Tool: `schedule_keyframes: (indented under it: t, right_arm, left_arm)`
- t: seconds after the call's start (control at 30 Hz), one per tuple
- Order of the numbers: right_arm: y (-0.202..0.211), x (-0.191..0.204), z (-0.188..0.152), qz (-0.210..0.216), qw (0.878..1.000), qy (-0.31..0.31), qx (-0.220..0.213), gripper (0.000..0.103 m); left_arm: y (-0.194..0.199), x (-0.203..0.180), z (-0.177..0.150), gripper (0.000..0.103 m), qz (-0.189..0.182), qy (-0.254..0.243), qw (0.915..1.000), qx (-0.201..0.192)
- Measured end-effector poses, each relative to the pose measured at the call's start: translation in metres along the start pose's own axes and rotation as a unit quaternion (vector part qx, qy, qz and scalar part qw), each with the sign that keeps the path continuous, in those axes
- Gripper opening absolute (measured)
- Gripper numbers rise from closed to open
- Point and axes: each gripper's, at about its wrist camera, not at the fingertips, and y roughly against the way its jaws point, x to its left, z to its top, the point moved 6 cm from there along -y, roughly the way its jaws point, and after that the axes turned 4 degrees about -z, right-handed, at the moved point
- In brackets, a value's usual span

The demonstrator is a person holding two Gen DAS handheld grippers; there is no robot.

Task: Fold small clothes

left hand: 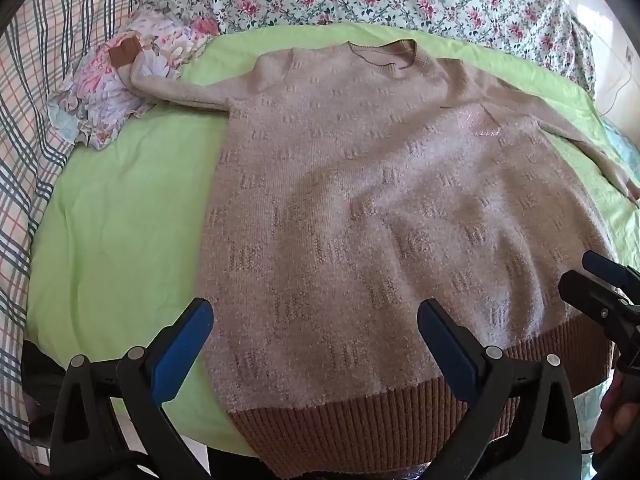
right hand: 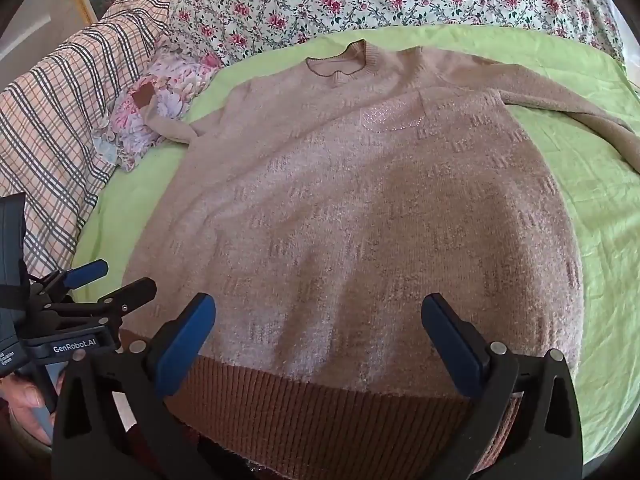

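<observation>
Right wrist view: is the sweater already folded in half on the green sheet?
No, the sweater lies spread flat on the green sheet, collar far, brown hem near, sleeves out.

Bright daylight, soft shadows, fisheye-warped edges, sharp.

The left tool (left hand: 316, 340) sits at the bottom of its own view, blue fingers wide apart and holding nothing. The right tool (right hand: 318, 338) looks the same, wide open and empty. Both tip downward. A hand (right hand: 24, 408) grips the left handle at lower left.
</observation>
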Motion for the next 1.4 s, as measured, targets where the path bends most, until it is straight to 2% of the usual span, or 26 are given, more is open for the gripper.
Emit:
schedule_keyframes:
  t: [0.5, 0.53, 0.7, 0.87, 1.1, 1.27, 1.33, 1.4]
  right_arm:
    - [0.001, -0.0003, -0.0005, 0.0, 1.0, -0.006, -0.001, 0.103]
    - [0.0013, -0.0014, -0.0013, -0.003, 1.0, -0.002, -0.006, 0.103]
    - [0.0016, -0.0002, -0.0013, -0.006, 1.0, 0.001, -0.01, 0.103]
    - [0.0021, -0.0003, -0.0002, -0.007, 1.0, 0.002, -0.012, 0.103]
    - [0.0031, -0.0005, 0.0008, -0.013, 1.0, 0.01, -0.023, 0.103]
    - [0.0009, 0.0009, -0.0026, 0.007, 1.0, -0.017, 0.014, 0.103]
    - [-0.0003, 0.0018, -0.0045, 0.013, 0.999, -0.025, 0.023, 0.103]
    - [-0.0001, 0.0017, -0.0034, 0.01, 1.0, -0.02, 0.013, 0.103]
  left_arm:
    - [0.0004, 0.0037, 0.0047, 0.102, -0.005, 0.005, 1.0, 0.001]
    - [-0.0014, 0.0022, 0.0001, 0.102, 0.006, 0.001, 1.0, -0.003]
    - [-0.0012, 0.0024, 0.0011, 0.102, 0.011, -0.001, 0.9998, -0.014]
    - [-0.0018, 0.0027, 0.0001, 0.102, 0.006, 0.002, 0.9999, -0.013]
    - [-0.0004, 0.0025, 0.0017, 0.102, 0.007, 0.001, 0.9994, -0.034]
    - [0.0018, 0.0027, 0.0036, 0.102, 0.01, 0.0, 0.9987, -0.05]
    - [0.0018, 0.0031, 0.0048, 0.102, 0.005, 0.003, 0.9985, -0.054]
    - [0.001, 0.0032, 0.0047, 0.102, 0.004, 0.004, 0.999, -0.045]
